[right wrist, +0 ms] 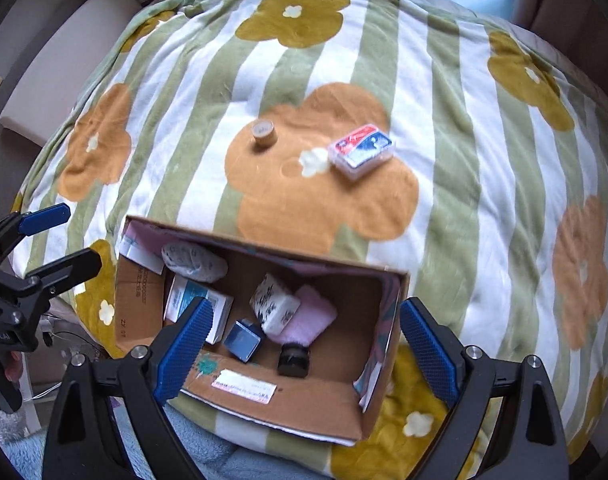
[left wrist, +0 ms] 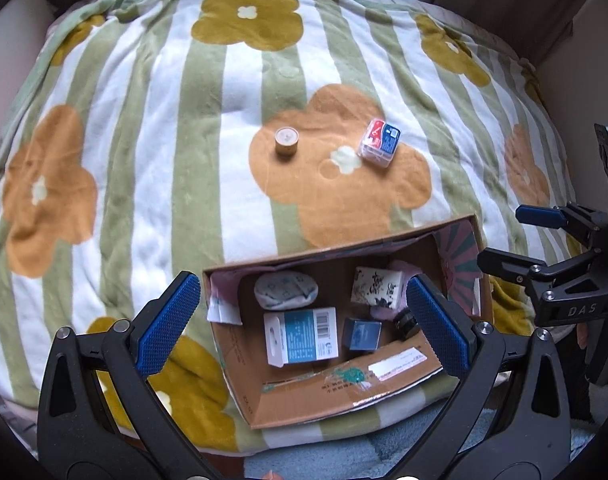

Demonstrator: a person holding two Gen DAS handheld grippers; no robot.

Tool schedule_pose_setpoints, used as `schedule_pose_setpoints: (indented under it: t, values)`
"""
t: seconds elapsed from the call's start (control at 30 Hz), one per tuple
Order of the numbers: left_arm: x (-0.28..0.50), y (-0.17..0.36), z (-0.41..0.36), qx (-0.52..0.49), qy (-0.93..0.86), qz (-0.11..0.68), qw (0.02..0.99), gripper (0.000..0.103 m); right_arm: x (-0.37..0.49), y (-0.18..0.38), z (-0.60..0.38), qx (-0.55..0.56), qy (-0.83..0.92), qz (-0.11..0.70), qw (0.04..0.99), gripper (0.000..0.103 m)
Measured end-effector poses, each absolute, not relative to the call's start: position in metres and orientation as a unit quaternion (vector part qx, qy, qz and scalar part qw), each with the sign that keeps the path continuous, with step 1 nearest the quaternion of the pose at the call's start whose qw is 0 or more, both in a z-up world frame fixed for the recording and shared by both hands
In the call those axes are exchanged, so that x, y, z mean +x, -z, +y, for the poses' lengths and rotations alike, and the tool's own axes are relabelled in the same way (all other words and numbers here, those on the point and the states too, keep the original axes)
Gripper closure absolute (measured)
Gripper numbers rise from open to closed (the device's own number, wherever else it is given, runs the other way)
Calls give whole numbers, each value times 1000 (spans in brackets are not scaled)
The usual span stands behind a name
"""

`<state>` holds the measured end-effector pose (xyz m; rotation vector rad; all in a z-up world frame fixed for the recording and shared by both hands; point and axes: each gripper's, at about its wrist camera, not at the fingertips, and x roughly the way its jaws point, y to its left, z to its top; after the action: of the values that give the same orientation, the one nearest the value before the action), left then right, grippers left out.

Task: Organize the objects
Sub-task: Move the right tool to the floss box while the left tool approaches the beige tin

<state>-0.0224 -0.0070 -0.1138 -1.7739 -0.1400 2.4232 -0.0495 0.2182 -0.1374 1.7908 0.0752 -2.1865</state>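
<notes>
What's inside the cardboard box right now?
Inside the cardboard box: a rolled grey sock, a white-and-blue carton, a small blue box, a black-patterned white box, a pink cloth and a dark jar. Anything beneath them is hidden.

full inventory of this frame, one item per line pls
blanket: 1, green-white stripes with flowers, under everything
box: 1, brown cardboard, open, near edge of blanket
wooden cylinder: 1, tan, upright on blanket beyond box
card pack: 1, red-blue, on blanket right of cylinder
pouch: 1, grey-white, in box
barcode carton: 1, white-blue, in box
blue cube: 1, in box
patterned carton: 1, white-black, in box
pink cloth: 1, in box
dark jar: 1, in box
left gripper: 1, black, blue fingers, open over box
right gripper: 1, same, open over box
</notes>
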Motion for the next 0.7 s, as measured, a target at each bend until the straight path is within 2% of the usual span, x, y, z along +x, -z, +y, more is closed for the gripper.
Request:
schedule_pose_setpoints:
  t: [0.07, 0.47, 0.7]
  values:
    - [-29, 114, -6, -588, -805, -45, 67, 0, -59, 137, 223, 626, 764, 18, 159, 1]
    - [-94, 137, -2, -598, -799, -36, 55, 0, -129, 148, 249, 615, 765, 19, 188, 1]
    - [-150, 167, -4, -617, -784, -39, 62, 0, -171, 164, 249, 618, 753, 74, 214, 1]
